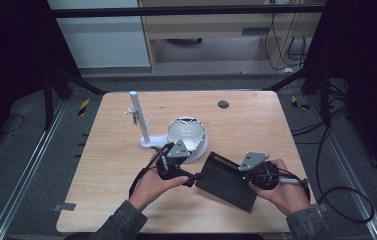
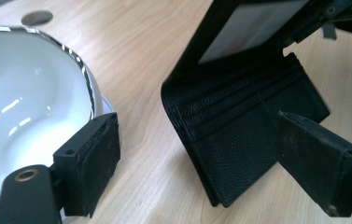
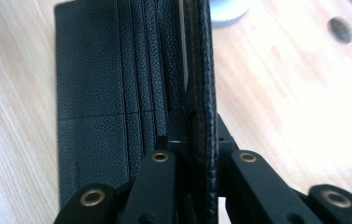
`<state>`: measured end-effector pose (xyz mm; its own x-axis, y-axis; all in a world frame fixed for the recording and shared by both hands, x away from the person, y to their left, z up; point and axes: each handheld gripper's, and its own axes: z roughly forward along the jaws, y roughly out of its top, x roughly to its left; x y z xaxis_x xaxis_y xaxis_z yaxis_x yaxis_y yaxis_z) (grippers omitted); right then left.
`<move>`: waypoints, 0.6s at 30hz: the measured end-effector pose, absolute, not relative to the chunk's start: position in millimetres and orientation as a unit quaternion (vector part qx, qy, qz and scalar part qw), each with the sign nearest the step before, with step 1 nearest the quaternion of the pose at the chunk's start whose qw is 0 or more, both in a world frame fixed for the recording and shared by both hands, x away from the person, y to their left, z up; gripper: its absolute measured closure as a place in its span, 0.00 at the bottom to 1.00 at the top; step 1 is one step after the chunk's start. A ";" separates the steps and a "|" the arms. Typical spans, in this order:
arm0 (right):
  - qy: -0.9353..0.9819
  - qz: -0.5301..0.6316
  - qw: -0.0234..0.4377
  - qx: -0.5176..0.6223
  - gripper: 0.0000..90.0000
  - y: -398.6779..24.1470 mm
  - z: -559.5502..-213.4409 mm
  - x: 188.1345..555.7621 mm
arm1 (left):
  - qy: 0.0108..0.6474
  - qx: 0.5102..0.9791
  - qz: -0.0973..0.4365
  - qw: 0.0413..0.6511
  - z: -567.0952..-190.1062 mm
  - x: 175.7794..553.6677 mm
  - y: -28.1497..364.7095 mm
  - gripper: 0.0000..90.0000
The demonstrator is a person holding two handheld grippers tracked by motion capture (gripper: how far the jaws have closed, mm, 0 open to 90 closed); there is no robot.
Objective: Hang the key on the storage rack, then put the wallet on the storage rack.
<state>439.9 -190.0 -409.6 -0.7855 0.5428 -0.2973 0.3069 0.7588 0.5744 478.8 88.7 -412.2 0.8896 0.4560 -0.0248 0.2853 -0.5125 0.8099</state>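
I see the black wallet (image 1: pixel 226 181) lying open on the wooden table (image 1: pixel 256 120), just in front of the white bowl (image 1: pixel 187 134). My right gripper (image 3: pixel 197 126) is on the far side of the wallet from the bowl, and its jaws are squeezed tight on one upright flap. My left gripper (image 2: pixel 197 158) sits between the bowl and the wallet with its jaws wide apart, the wallet's edge between them and not pinched.

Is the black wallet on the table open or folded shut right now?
Open: the wallet shows its card slots, one flap raised and clamped by the right gripper, the other lying on the table.
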 end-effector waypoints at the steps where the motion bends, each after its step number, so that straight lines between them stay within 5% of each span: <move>1: 0.903 0.269 0.237 0.236 0.94 -193.9 -404.2 439.0 | 0.216 0.863 0.097 0.446 -411.0 479.2 89.0 0.14; 18: 0.854 0.368 0.281 0.236 0.94 -217.4 -378.0 428.9 | 0.180 0.869 0.106 0.448 -383.0 483.1 83.7 0.13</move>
